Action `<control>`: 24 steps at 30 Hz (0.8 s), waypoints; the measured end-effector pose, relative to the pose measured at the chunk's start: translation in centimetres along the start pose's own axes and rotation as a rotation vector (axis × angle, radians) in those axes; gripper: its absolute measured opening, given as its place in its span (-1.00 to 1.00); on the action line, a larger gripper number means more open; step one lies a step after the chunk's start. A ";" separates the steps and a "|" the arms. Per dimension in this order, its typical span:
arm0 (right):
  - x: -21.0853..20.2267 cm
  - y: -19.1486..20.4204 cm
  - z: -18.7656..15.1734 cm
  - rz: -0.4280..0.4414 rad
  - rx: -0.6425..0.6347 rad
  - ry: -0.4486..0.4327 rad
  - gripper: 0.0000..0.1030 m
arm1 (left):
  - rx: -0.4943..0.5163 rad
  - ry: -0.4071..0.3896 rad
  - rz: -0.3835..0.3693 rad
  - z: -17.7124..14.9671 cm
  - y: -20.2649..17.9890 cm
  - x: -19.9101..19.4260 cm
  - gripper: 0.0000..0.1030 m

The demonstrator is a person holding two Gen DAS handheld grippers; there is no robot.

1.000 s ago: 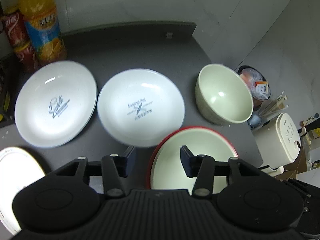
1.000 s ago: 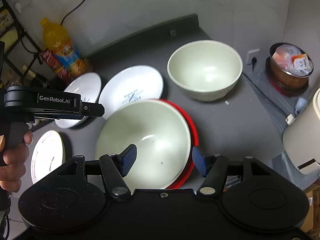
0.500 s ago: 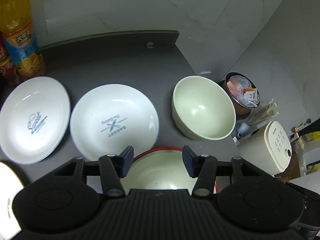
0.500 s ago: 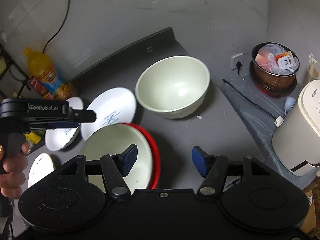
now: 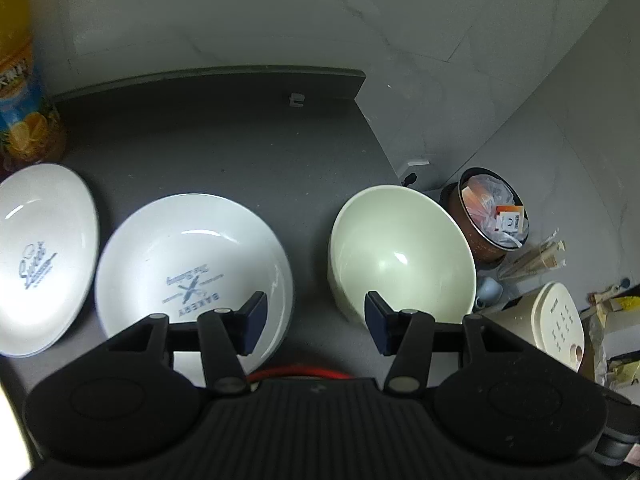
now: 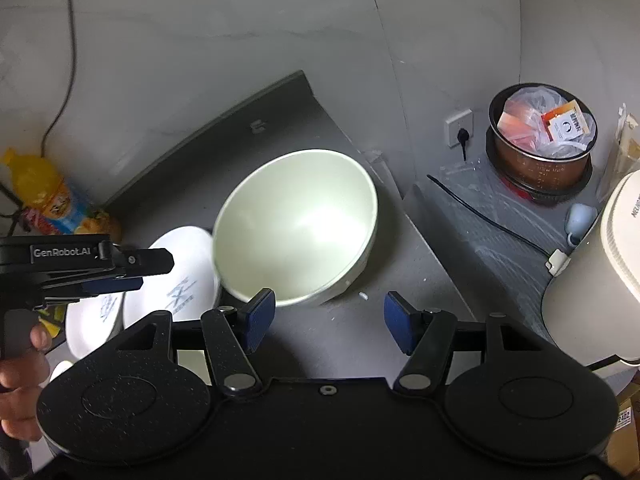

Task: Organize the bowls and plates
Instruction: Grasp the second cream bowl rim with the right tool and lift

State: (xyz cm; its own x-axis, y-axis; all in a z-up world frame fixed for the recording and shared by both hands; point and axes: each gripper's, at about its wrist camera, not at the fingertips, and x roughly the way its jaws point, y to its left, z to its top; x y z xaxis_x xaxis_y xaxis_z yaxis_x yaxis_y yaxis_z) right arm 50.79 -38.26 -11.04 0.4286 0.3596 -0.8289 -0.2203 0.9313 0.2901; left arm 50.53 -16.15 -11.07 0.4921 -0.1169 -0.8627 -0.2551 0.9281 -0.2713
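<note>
Left wrist view: two white plates (printed), one green bowl.

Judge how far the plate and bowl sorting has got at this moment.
Little looks finished. The cream bowl stands alone on the grey table, and the bakery plate and script-logo plate lie side by side, unstacked. In hand: nothing; the left gripper and right gripper are open and empty. Stacking is left.

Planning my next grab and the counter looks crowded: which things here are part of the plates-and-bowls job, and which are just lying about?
Job:
pale green bowl
bakery plate
second white plate
red-rimmed dish

Lying about:
juice bottle
lined bin
white appliance
wall socket
</note>
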 end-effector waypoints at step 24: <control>7.4 -1.4 1.7 0.009 0.089 0.127 -0.41 | -0.018 0.122 0.047 1.2 -2.3 8.0 -0.82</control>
State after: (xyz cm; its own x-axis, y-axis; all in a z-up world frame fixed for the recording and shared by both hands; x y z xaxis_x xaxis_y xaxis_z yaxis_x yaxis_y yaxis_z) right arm 55.76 -36.76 -16.79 0.3112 0.3625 -0.8785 -0.1426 0.9317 0.3339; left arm 56.06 -18.83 -16.80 0.3743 -0.1163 -0.9200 -0.2908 0.9273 -0.2356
